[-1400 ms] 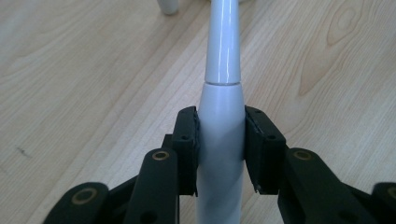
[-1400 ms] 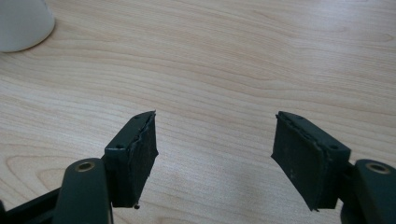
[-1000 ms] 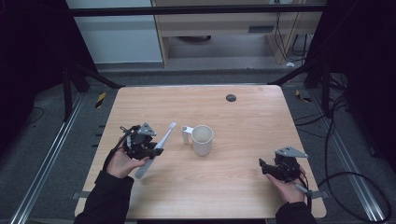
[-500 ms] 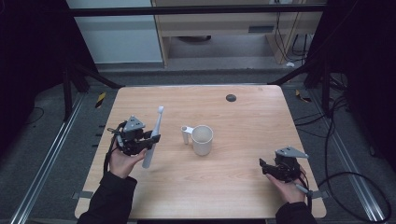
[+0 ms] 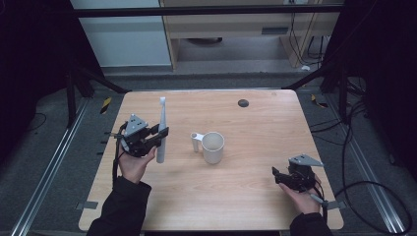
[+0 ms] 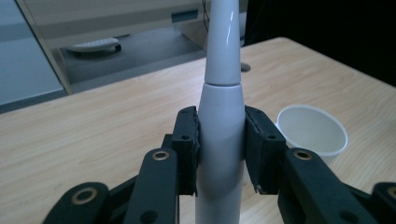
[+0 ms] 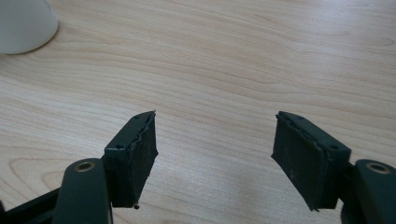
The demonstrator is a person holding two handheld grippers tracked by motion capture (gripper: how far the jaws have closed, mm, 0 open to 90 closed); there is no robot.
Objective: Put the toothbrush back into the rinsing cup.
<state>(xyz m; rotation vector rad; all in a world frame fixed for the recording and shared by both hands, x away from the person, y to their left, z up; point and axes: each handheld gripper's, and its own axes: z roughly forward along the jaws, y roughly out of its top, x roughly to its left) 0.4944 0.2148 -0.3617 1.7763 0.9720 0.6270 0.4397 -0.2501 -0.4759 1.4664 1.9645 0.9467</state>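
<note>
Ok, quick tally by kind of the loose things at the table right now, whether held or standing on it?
Electric toothbrush, white, held upright in the left tongs: 1
Cup, white, with a handle, standing on the table: 1
Small dark round thing near the far edge: 1
Total: 3

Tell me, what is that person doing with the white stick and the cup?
A person holds a gripper in each hand at a wooden table. The left gripper has its fingers clamped on a white electric toothbrush, held upright and off the table just left of the white cup. The cup looks empty. The right gripper sits low by the table's near right corner, open, with nothing in it.
</note>
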